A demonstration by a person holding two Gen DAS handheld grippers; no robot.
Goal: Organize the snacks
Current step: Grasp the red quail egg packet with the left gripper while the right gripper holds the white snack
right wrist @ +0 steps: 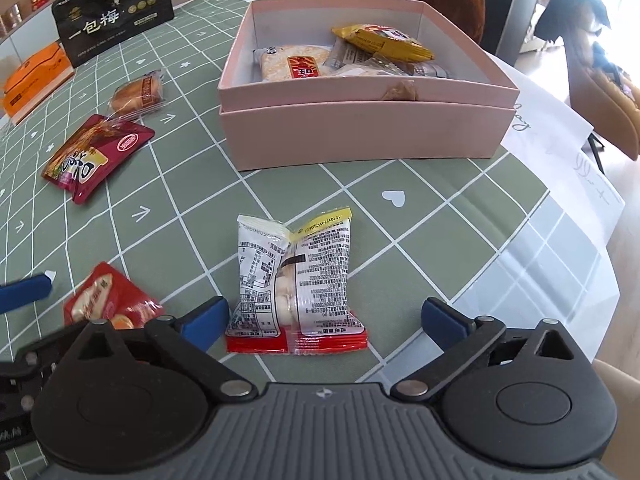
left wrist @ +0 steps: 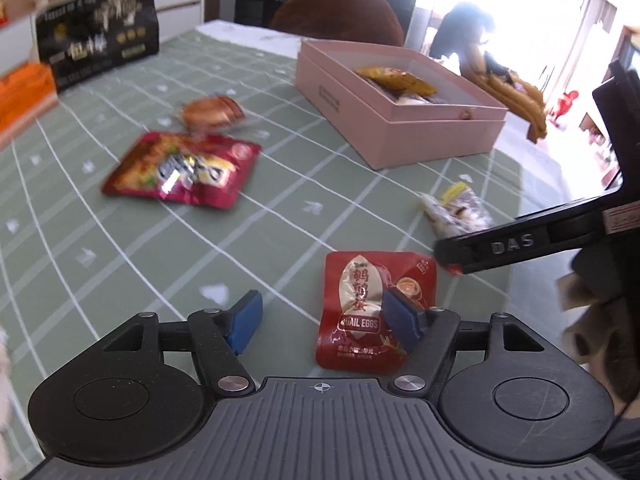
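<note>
Left gripper (left wrist: 322, 320) pitched steeply down over the desk (left wrist: 120, 240), jaws wide apart, holding nothing. Quail egg packet (left wrist: 374, 312) lies flat on the desk below it; the gripper's right pad (left wrist: 402, 326) overlaps the packet's right half in view, contact can't be told. Left pad hangs over bare cloth.

Right gripper (right wrist: 326, 320) also tilted steeply down, jaws spread to full width, nothing gripped. White packet (right wrist: 296, 280) with red bottom seam lies on the desk between the pads, closer to the left pad, clear gap to the right one.

Pink box (right wrist: 360, 136) sits ahead of both grippers, open, several snacks inside. Red bag (right wrist: 94, 156) and a small bun packet (right wrist: 138, 92) lie ahead-left, well apart from both grippers.

Left view only: the right gripper's black arm (left wrist: 520, 244) coming in from the right, tip just beside the quail egg packet's top corner, white packet partly behind it.

Right view only: box contents in detail, rice cracker pack (right wrist: 294, 62) and yellow packet (right wrist: 384, 42); left gripper's blue pad (right wrist: 26, 292) at far left edge.
</note>
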